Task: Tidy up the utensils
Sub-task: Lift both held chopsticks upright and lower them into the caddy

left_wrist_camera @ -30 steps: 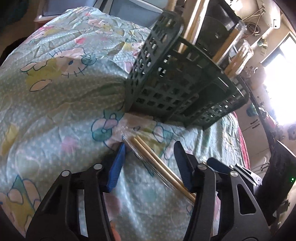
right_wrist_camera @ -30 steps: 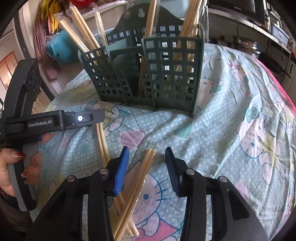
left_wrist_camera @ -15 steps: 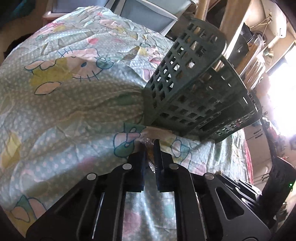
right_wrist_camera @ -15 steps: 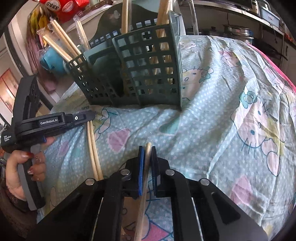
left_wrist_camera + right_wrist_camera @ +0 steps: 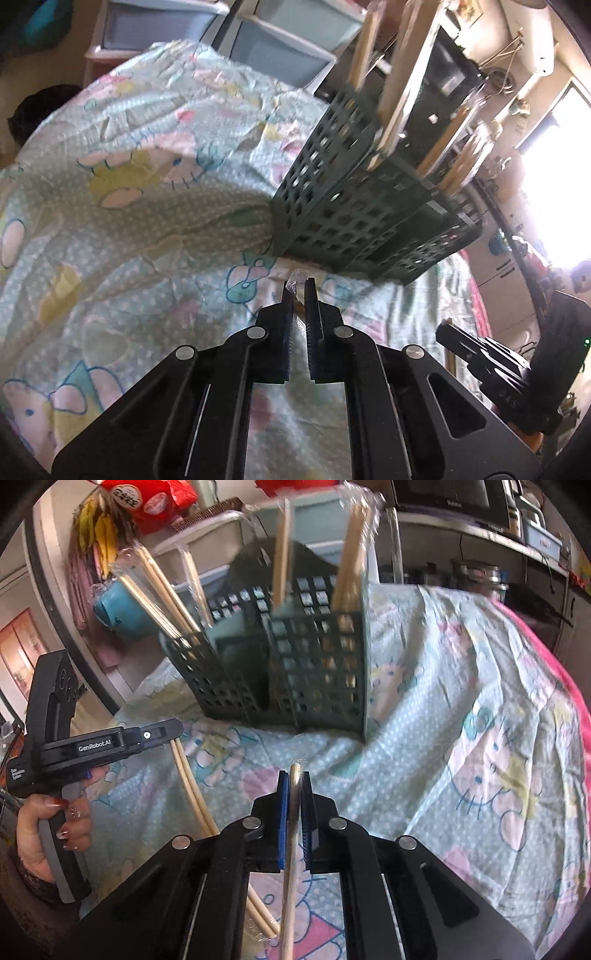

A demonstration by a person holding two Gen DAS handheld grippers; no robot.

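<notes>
A dark green mesh utensil caddy (image 5: 295, 675) stands on the cartoon-print cloth, with several wrapped wooden chopstick pairs upright in its compartments; it also shows in the left wrist view (image 5: 354, 218). My left gripper (image 5: 299, 291) is shut on a plastic-wrapped chopstick pair (image 5: 296, 280), just in front of the caddy's base. My right gripper (image 5: 294, 779) is shut on another wrapped chopstick pair (image 5: 290, 886), lifted off the cloth and pointing at the caddy. The left gripper appears in the right wrist view (image 5: 162, 734) holding its pair (image 5: 192, 794).
The cloth-covered table (image 5: 461, 738) drops away at its right and back edges. Storage drawers (image 5: 258, 40) stand behind the table. A red bag (image 5: 147, 498) and shelves (image 5: 480, 520) fill the background. The right gripper's body (image 5: 517, 369) is at the right of the left wrist view.
Both grippers closed from open onto their wrapped chopstick pairs and then lifted, moving closer to the caddy.
</notes>
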